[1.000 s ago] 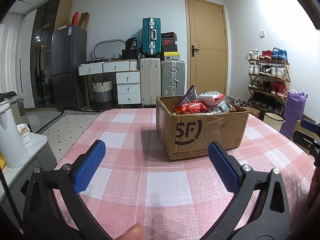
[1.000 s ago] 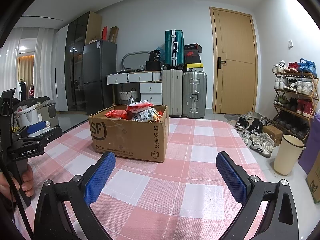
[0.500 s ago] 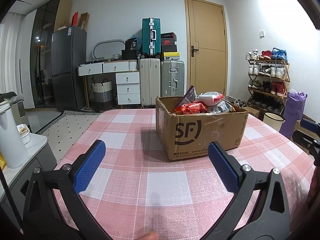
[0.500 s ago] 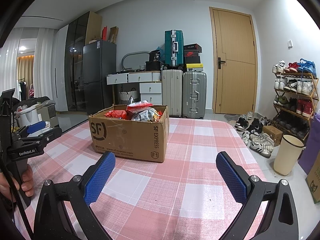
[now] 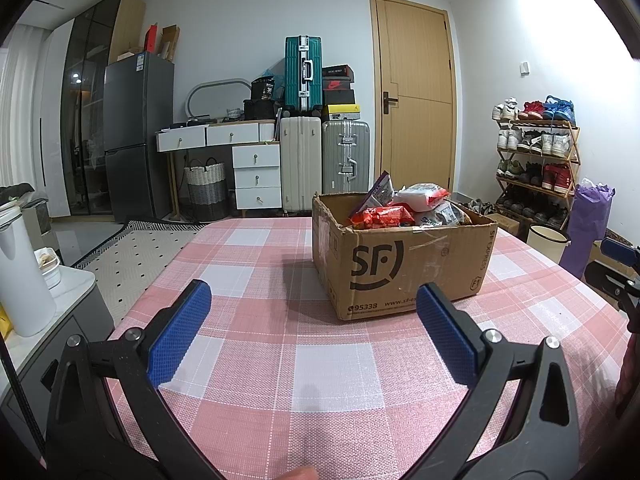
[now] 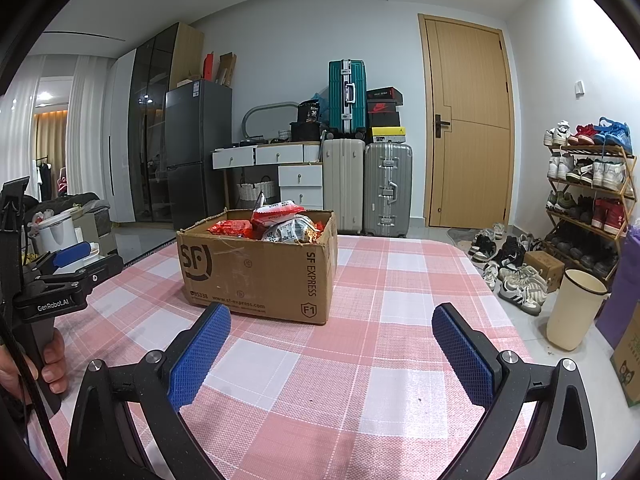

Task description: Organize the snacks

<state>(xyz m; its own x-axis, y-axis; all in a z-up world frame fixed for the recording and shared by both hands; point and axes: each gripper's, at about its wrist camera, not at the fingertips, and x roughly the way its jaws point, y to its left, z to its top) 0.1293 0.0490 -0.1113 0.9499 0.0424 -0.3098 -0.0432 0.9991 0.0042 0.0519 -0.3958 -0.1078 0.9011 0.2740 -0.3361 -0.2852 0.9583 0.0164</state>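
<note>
left gripper (image 5: 314,334) hanging wide open, empty | right gripper (image 6: 332,350) same deal, gaping | box (image 5: 404,256) of snacks (image 5: 380,216) sitting mid-table (image 5: 332,376), ahead of both | it's lying right-of-center for left, left-of-center for right, so looking about even reach-wise

A desk (image 5: 328,376) covered in a pink-and-white checked cloth is carrying a single cardboard box (image 5: 404,264), which is sitting directly on the cloth toward the far side, with snack packets (image 5: 404,210) piling up above its open rim.
</note>
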